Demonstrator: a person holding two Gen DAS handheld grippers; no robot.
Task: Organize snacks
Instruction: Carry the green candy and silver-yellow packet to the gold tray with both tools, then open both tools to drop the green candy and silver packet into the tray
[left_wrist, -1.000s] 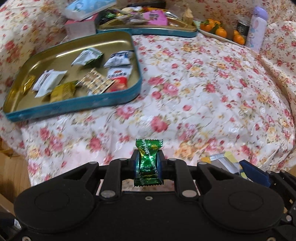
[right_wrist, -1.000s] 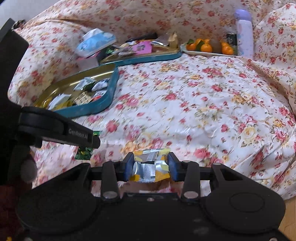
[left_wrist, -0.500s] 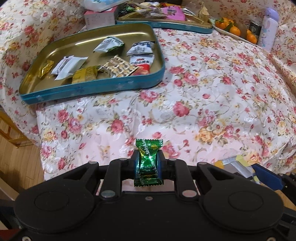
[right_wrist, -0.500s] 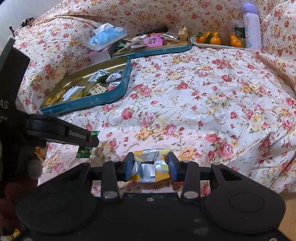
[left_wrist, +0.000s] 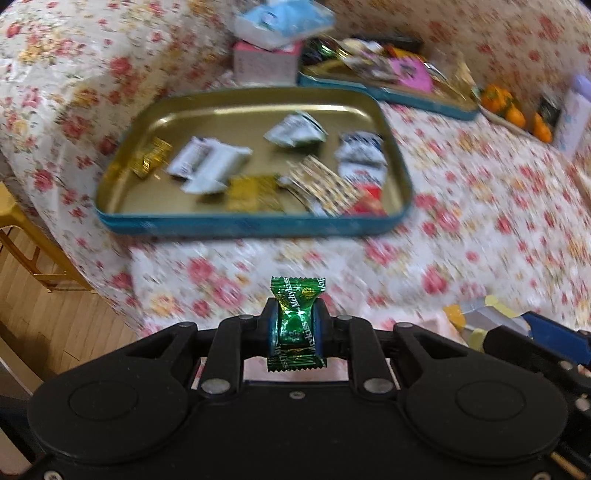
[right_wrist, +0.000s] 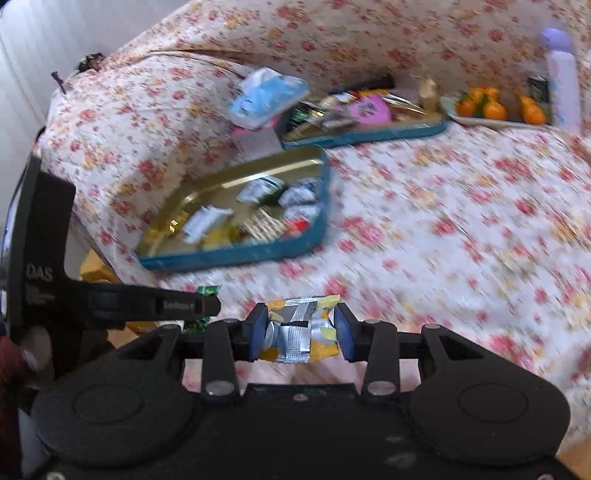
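Oranges, lilac bottle, tissues.

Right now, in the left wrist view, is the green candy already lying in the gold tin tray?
No, the green candy is clamped between the left gripper's jaws, short of the gold tin tray.

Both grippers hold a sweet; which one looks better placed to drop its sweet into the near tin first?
Probably the left gripper: the near tin lies straight ahead of its green candy.

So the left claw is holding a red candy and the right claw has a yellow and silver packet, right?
Not quite. The left claw holds a green candy, not red, as the left wrist view shows. The right claw does hold the yellow and silver packet.
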